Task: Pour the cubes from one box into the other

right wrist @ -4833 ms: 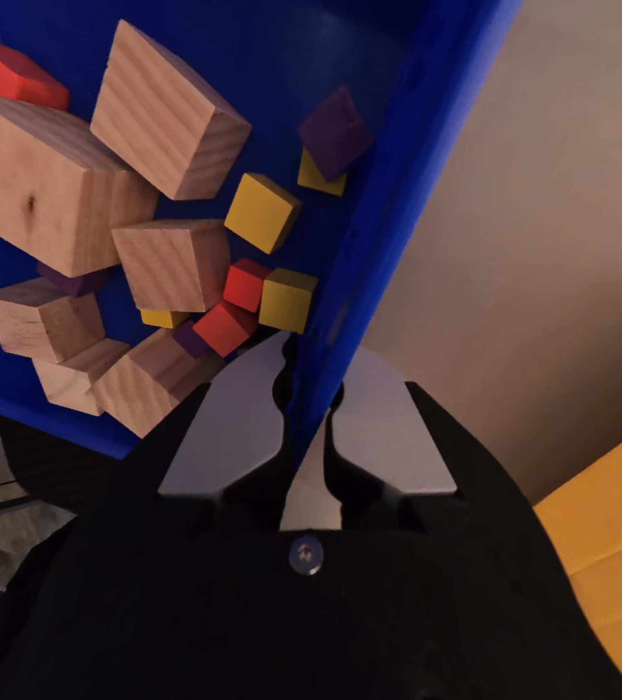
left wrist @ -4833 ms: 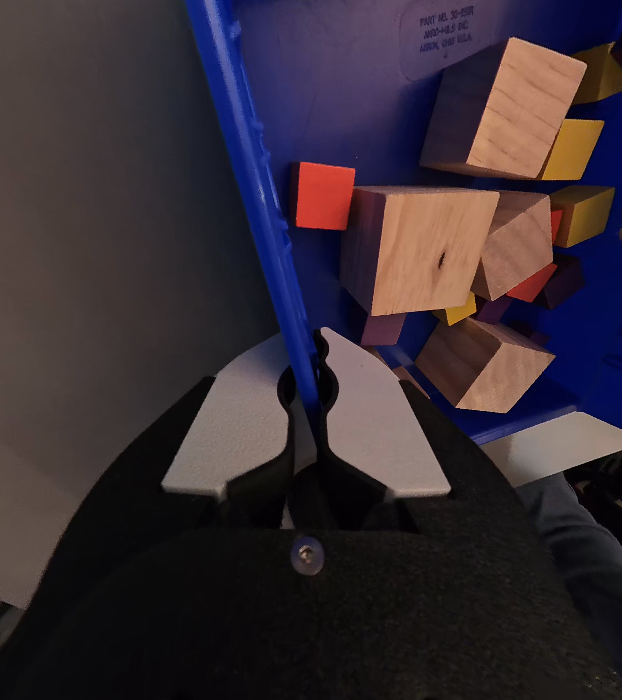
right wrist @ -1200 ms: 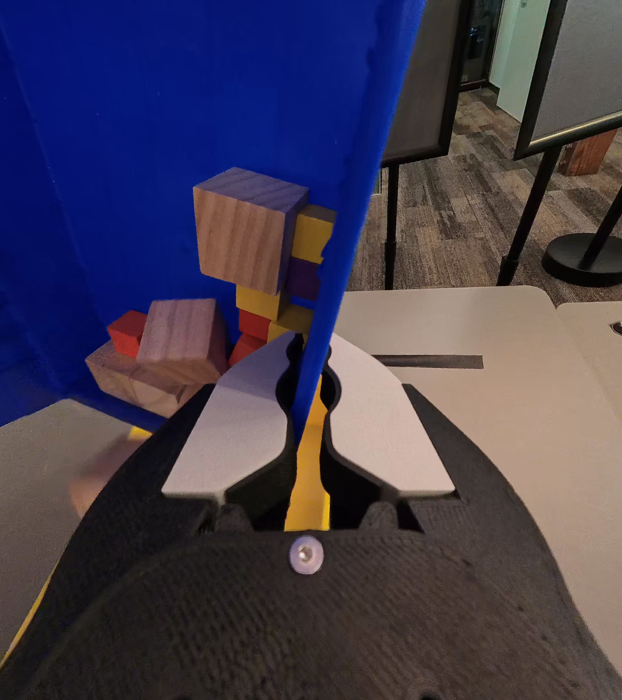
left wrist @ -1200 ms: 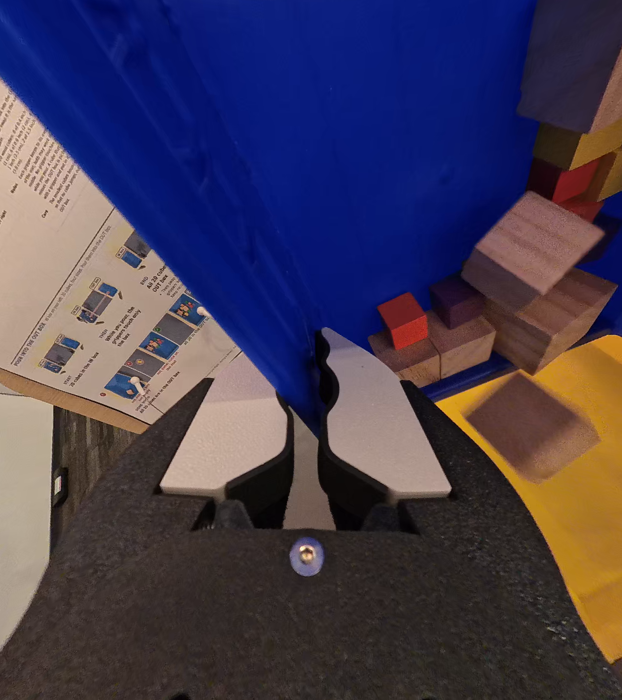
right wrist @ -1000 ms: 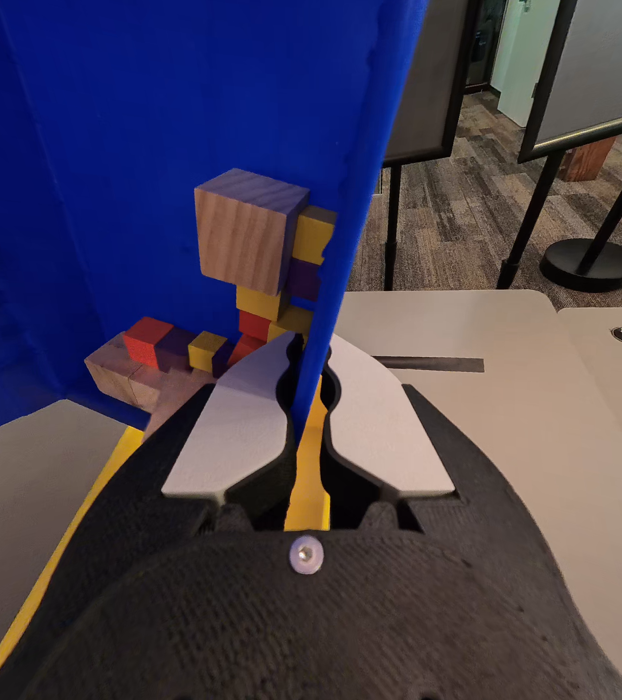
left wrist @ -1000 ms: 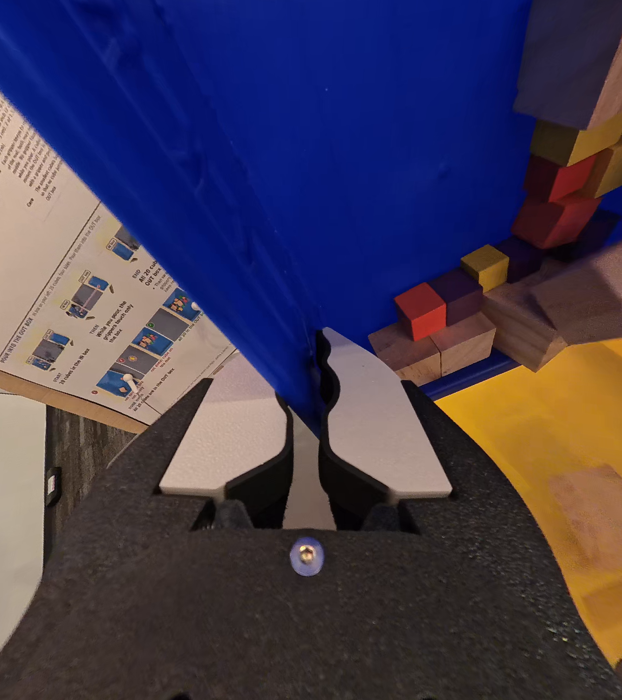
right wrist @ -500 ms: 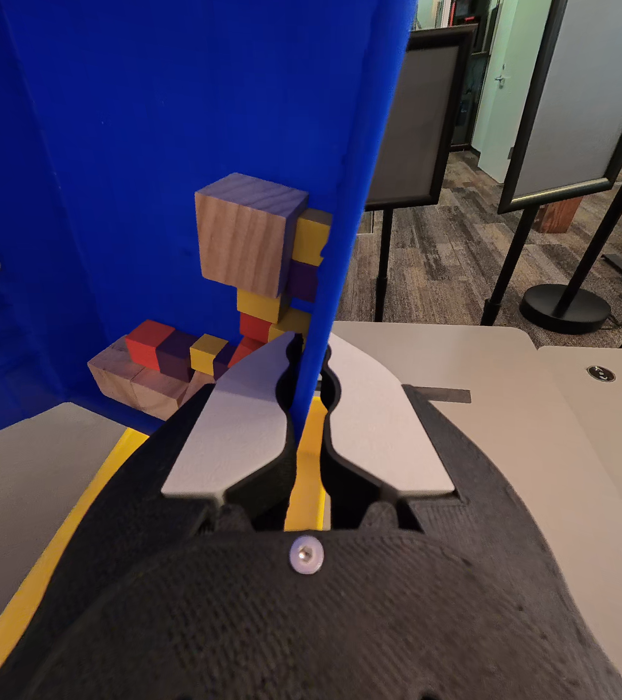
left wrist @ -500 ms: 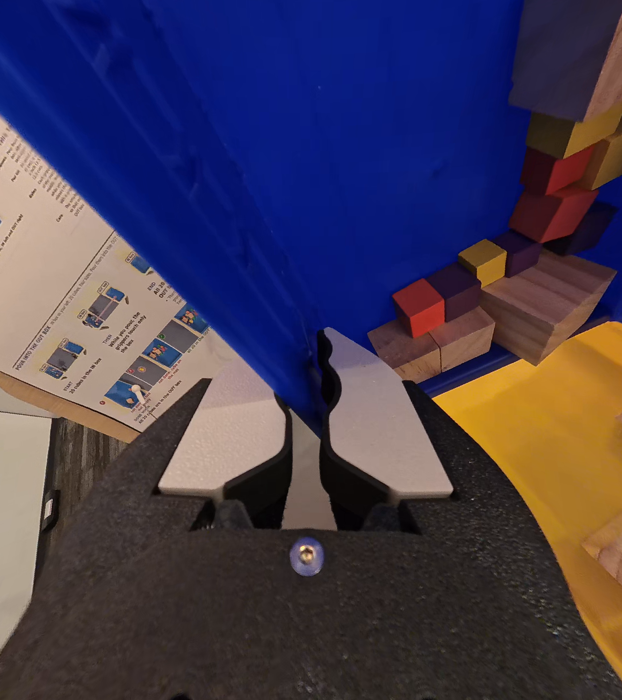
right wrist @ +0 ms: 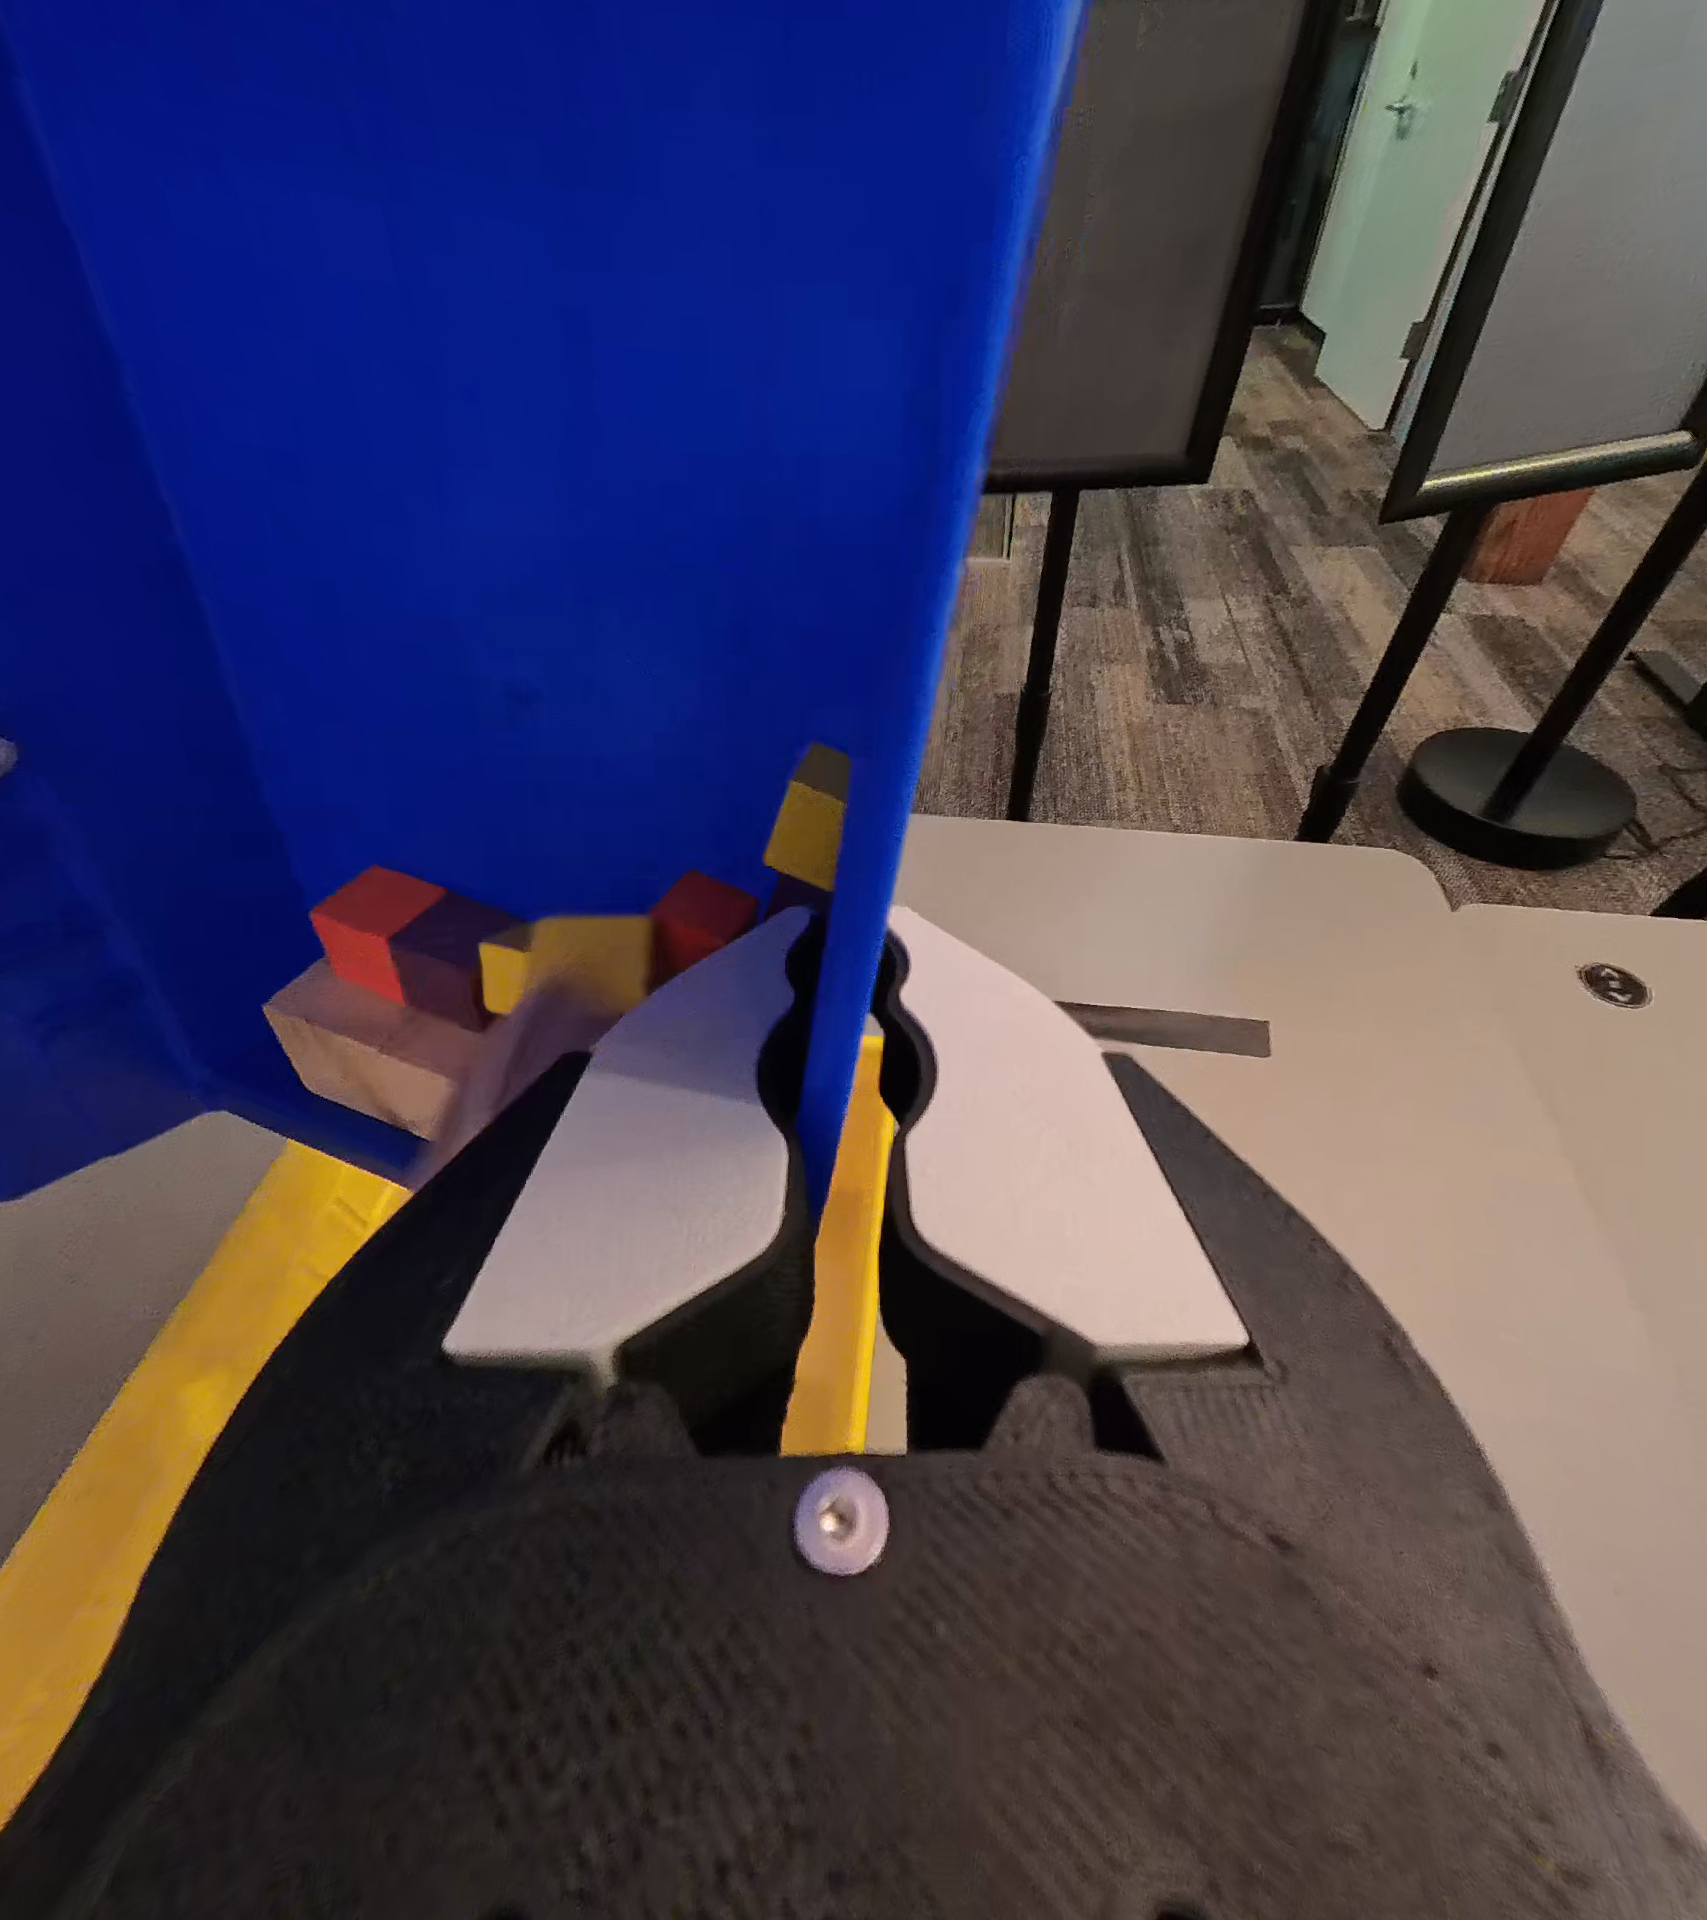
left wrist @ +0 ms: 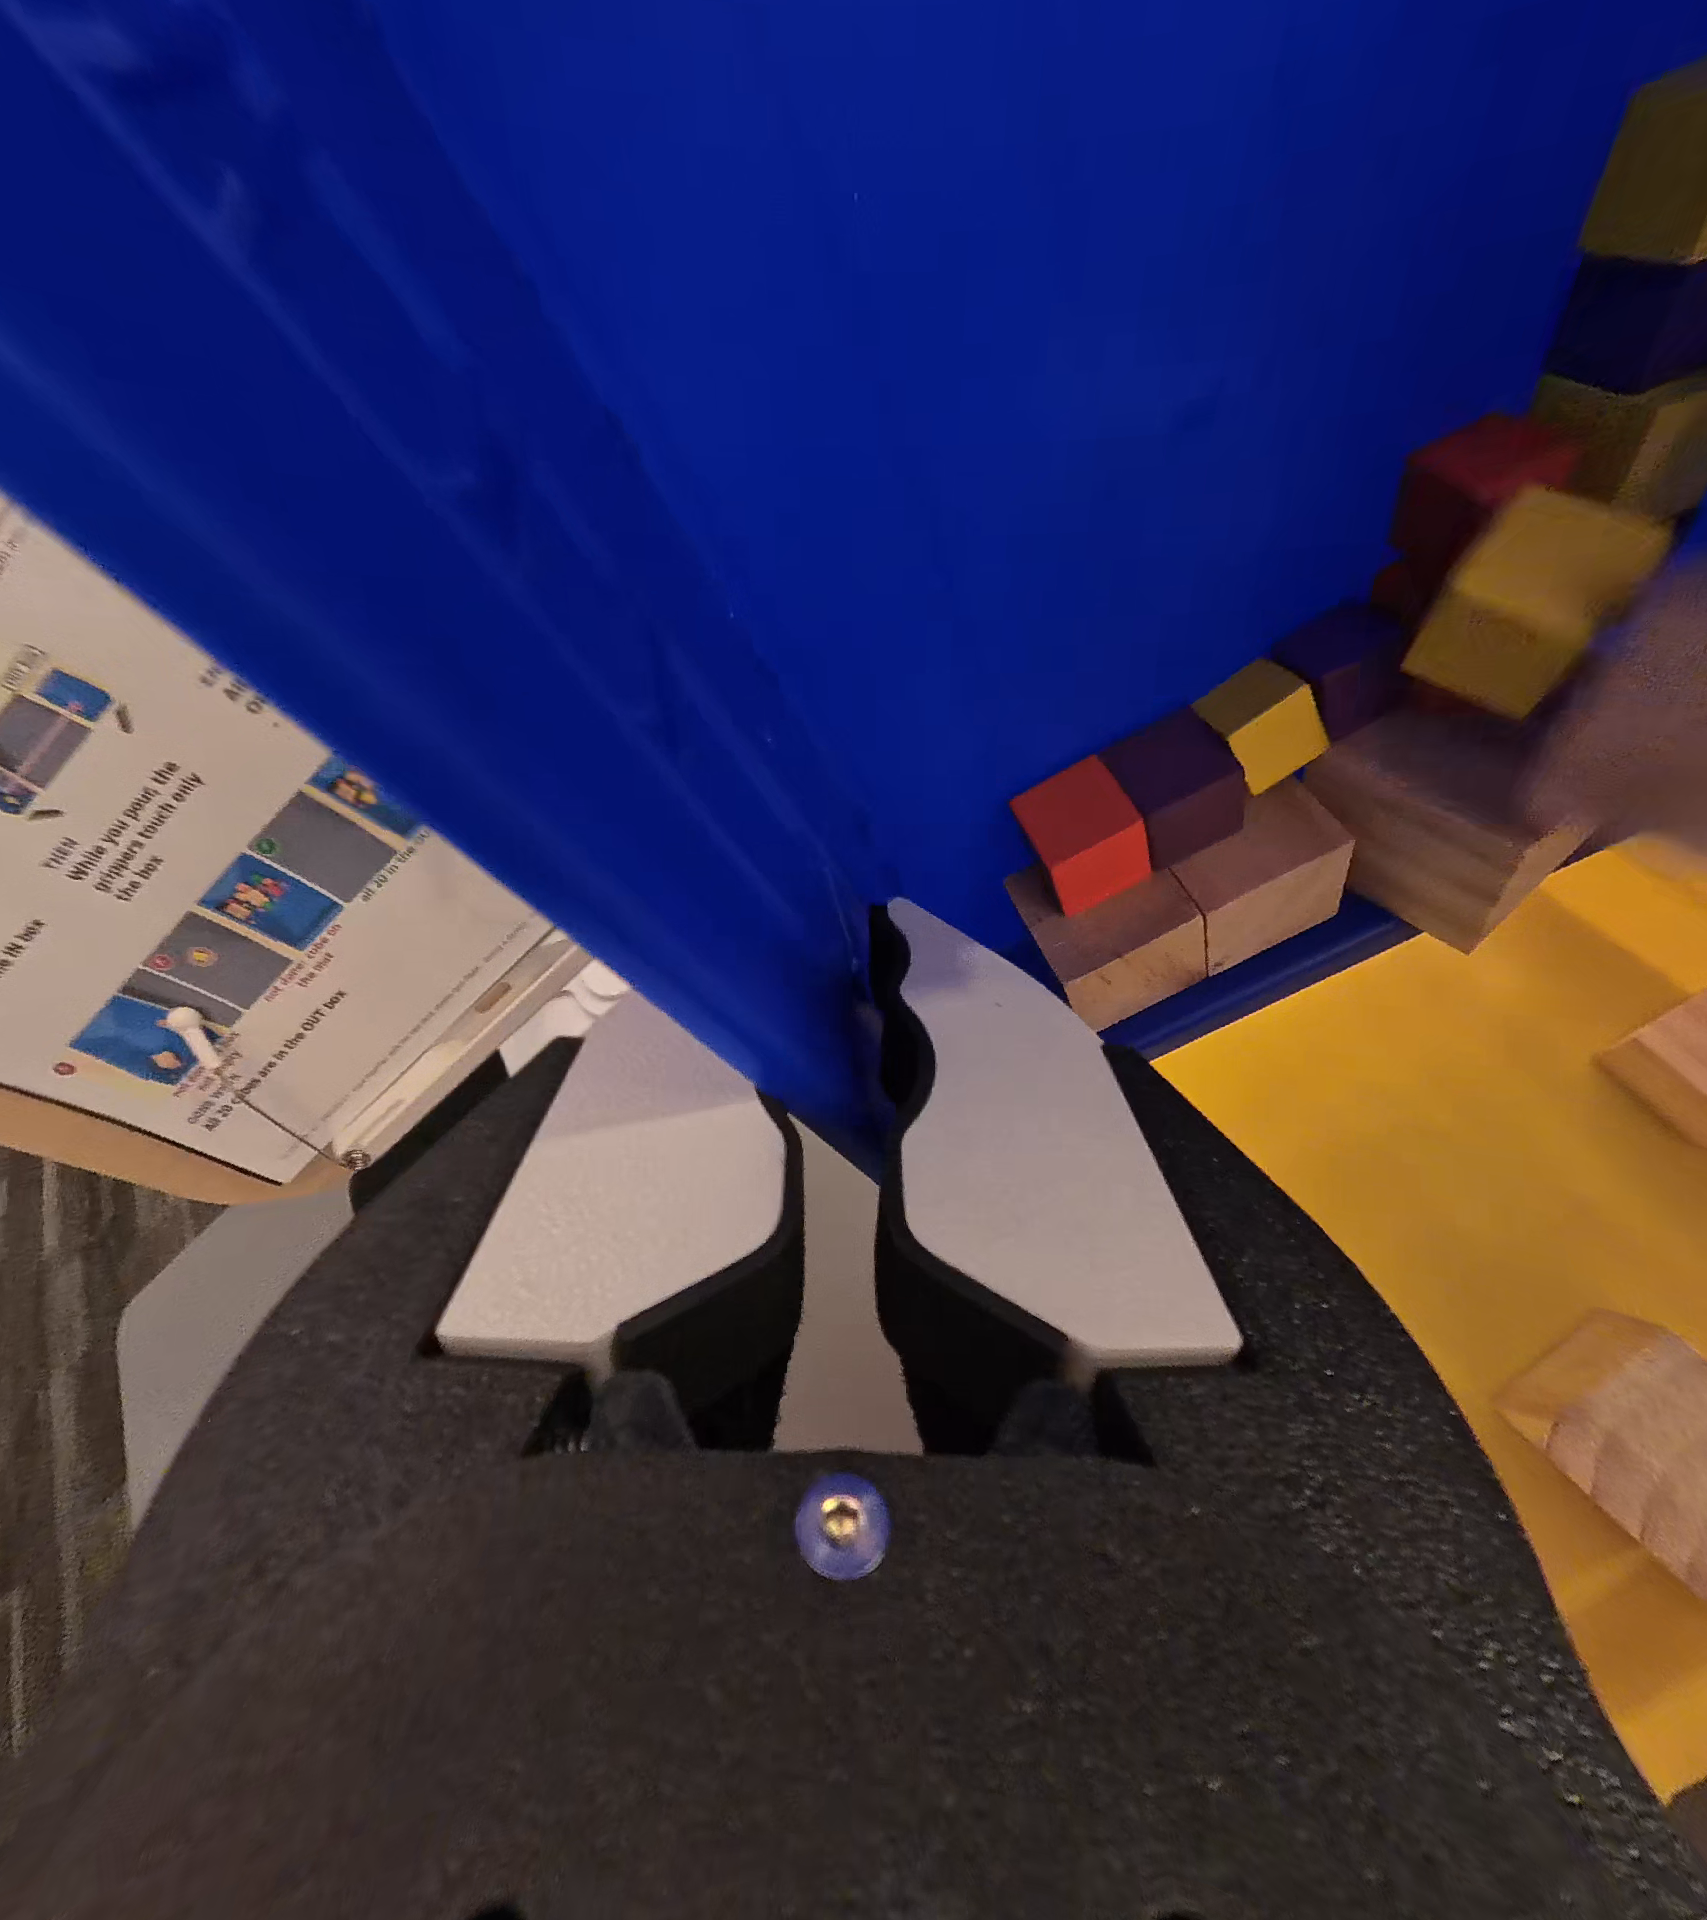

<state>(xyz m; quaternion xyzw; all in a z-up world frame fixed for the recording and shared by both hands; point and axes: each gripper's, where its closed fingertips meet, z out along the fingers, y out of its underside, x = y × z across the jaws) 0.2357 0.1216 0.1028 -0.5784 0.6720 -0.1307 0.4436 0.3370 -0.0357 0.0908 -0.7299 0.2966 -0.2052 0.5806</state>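
Note:
The blue box [left wrist: 828, 436] is tipped steeply over the yellow box [left wrist: 1368, 1132]. My left gripper [left wrist: 864, 956] is shut on its left wall. My right gripper [right wrist: 844, 956] is shut on its right wall [right wrist: 932, 520]. Red [left wrist: 1083, 831], purple and yellow small cubes rest on wooden cubes [left wrist: 1192, 904] at the blue box's lower lip. A yellow cube [left wrist: 1524, 603] and a blurred wooden cube [left wrist: 1701, 717] are tumbling out. Two wooden cubes [left wrist: 1680, 1455] lie in the yellow box. In the right wrist view the red cube [right wrist: 371, 930] sits at the lip above the yellow box rim [right wrist: 205, 1382].
A printed instruction sheet [left wrist: 101, 831] lies on a board to the left. The grey table [right wrist: 1451, 1143] extends to the right. Black sign stands [right wrist: 1514, 790] stand on the carpet beyond the table.
The large wooden cube high against the right wall has come loose and falls blurred toward the yellow box, with a yellow cube. The stack of small cubes there has dropped lower. Both grips hold.

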